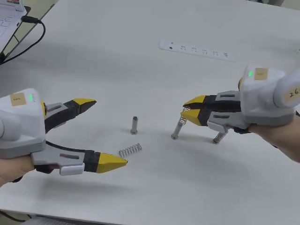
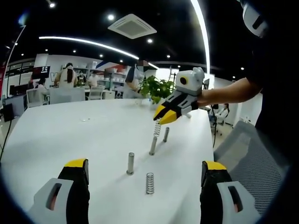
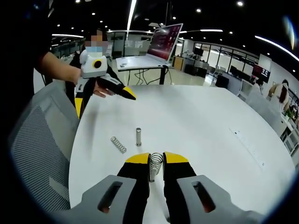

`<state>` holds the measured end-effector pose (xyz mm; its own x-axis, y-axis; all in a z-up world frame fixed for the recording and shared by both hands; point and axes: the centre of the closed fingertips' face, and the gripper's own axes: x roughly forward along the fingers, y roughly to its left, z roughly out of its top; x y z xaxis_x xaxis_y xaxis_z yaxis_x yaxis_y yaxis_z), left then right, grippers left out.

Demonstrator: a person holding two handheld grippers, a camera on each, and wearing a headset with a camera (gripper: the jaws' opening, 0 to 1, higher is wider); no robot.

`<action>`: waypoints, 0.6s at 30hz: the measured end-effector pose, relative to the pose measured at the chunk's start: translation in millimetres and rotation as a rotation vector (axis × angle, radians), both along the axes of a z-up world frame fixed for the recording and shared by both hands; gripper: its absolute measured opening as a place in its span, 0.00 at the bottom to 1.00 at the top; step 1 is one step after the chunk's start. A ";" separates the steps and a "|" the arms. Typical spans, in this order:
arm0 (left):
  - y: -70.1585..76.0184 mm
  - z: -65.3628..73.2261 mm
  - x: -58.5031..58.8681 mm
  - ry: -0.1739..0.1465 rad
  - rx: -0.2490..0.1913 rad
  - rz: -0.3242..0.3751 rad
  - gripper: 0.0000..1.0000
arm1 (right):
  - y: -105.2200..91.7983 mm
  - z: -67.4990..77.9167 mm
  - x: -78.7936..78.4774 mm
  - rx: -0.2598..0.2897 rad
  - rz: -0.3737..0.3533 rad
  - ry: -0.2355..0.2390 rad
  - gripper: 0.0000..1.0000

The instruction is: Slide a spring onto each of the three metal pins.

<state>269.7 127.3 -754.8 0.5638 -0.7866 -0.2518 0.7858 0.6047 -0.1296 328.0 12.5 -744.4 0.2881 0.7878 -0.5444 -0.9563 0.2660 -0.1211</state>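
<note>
- Right gripper (image 1: pixel 188 112): jaws are pressed together on the gripped spring (image 3: pixel 156 162), pinching it between the yellow tips.
- Gripped spring: sits at the top end of the leaning pin (image 1: pixel 177 130). The pin's foot rests on the white table (image 1: pixel 140 61) and its shaft tilts up toward the jaws.
- Third pin (image 1: pixel 219 137): stands tilted just beside the leaning pin, under the body of the right gripper. A coil is wound around its shaft.
- Bare pin (image 1: pixel 134 125): stands upright on the table between the two grippers, apart from the leaning pin, with nothing on its shaft.
- Loose spring (image 1: pixel 130 150): lies flat on the table near the bare pin, on the side nearer the person.
- Left gripper (image 1: pixel 101 132): jaws are spread wide and hold nothing. The tips point toward the bare pin and the loose spring, short of both.
- Power strip (image 1: pixel 197 50): lies flat at the far side of the table, well apart from the pins.
- Laptop (image 1: pixel 9 18): sits at the far left corner with a black cable (image 1: pixel 33 40) running from it.
</note>
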 end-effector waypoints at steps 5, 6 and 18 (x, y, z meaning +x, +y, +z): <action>2.1 0.4 -0.1 0.000 -0.001 0.005 0.98 | 1.3 -1.4 -0.1 0.001 -0.001 0.004 0.08; 2.2 0.6 -0.1 0.001 -0.002 0.005 0.98 | 1.3 -2.0 -0.2 -0.004 0.001 0.002 0.08; 2.2 0.5 -2.3 0.011 -0.009 0.001 0.95 | 1.7 -5.6 2.0 -0.005 -0.005 0.006 0.08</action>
<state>267.4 129.4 -754.3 0.5619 -0.7883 -0.2508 0.7837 0.6043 -0.1436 330.0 14.3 -750.0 0.2889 0.7833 -0.5504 -0.9556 0.2704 -0.1168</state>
